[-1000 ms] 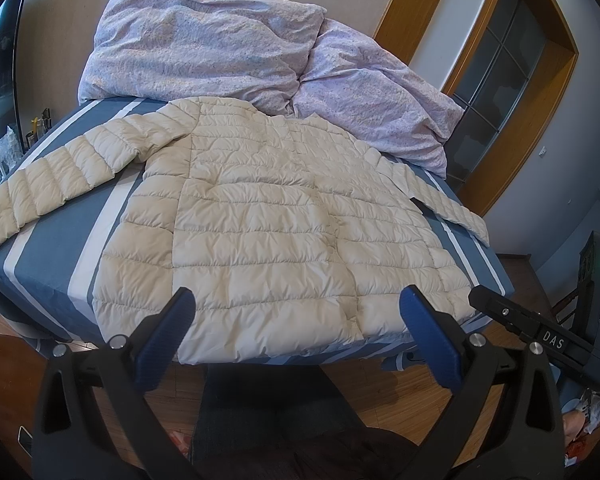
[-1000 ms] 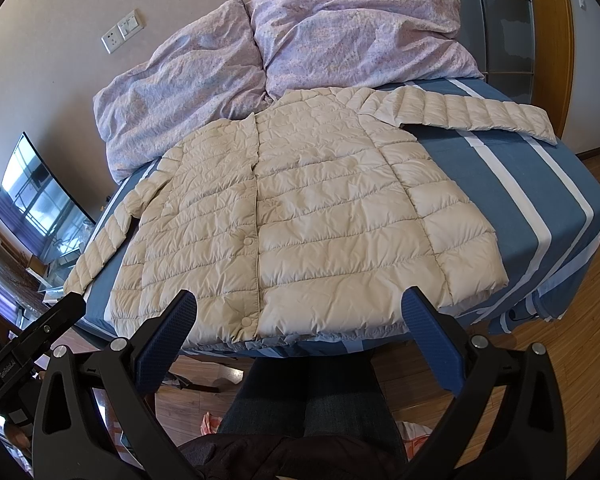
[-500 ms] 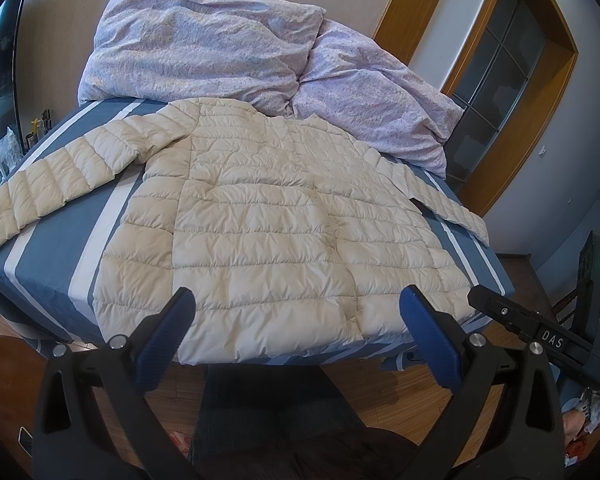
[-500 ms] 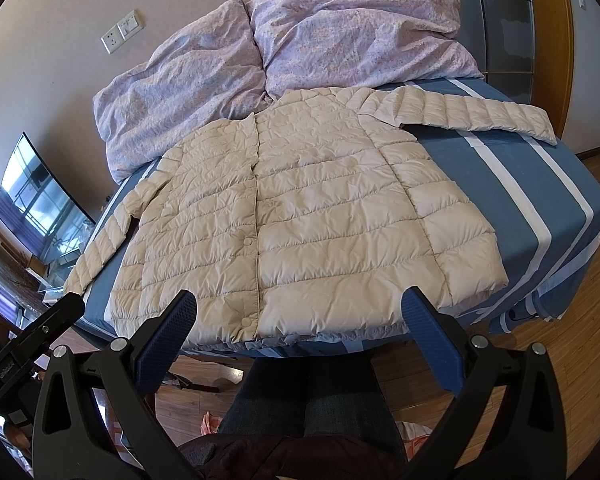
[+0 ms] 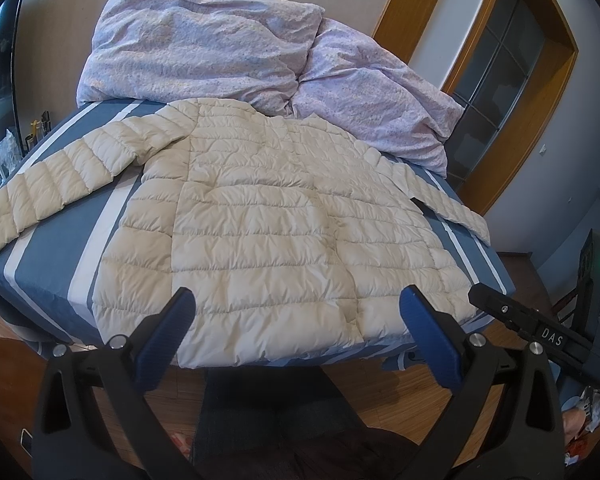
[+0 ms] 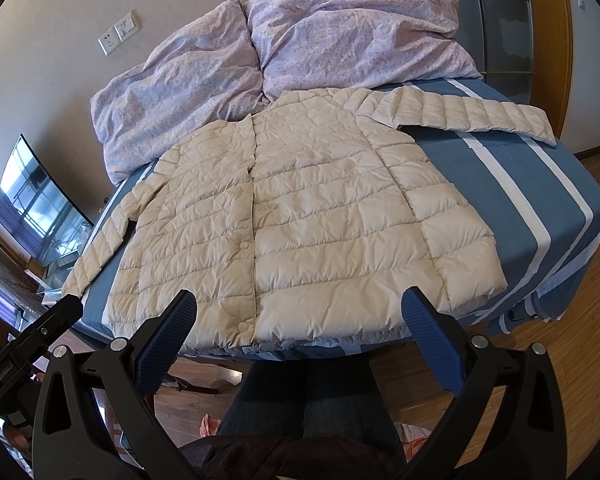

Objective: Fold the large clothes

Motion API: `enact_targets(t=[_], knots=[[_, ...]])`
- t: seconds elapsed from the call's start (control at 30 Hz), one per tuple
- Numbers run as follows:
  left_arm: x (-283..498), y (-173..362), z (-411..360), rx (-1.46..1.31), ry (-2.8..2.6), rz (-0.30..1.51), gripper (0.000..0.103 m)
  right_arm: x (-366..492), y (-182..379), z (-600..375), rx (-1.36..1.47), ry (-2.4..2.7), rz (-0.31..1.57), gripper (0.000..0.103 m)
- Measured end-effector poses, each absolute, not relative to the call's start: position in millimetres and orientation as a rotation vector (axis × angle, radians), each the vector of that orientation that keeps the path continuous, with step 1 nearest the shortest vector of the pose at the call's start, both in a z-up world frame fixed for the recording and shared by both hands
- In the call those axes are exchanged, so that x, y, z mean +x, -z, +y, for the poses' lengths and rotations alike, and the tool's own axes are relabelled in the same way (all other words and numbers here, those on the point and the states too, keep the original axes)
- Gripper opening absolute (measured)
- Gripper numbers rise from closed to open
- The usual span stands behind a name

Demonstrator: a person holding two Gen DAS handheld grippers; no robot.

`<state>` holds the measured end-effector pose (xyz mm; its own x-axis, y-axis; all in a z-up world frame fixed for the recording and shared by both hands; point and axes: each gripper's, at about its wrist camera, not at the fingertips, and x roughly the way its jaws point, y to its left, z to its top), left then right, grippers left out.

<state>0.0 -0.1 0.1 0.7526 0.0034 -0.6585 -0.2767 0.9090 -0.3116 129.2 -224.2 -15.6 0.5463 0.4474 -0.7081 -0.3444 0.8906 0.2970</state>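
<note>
We look from both wrist cameras off the foot of the bed (image 5: 40, 256), forward and slightly down along spread blue fingers. The left wrist view sits nearer the left corner, the right nearer the right; both share the jacket (image 5: 268, 224) (image 6: 300, 216) and pillows (image 5: 204, 52).

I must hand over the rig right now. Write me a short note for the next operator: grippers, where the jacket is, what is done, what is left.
Left gripper: open, empty, held off the foot of the bed.
Right gripper: open, empty, also short of the bed edge.
Cream puffer jacket: lies flat and closed, front up, on the striped blue sheet, hem toward you, collar toward the pillows. Both sleeves are spread outward.
Done: jacket is laid out; no fold yet.
Left: all folding. Probably bring the sleeves in first, then fold the body.
</note>
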Motion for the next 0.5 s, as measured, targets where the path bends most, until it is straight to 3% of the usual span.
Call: enact_targets(t=[0.5], knots=[[57,17,22,-0.344,-0.249,0.756,0.101,193,35,-235,0.124,-0.361,0.865,0.102]])
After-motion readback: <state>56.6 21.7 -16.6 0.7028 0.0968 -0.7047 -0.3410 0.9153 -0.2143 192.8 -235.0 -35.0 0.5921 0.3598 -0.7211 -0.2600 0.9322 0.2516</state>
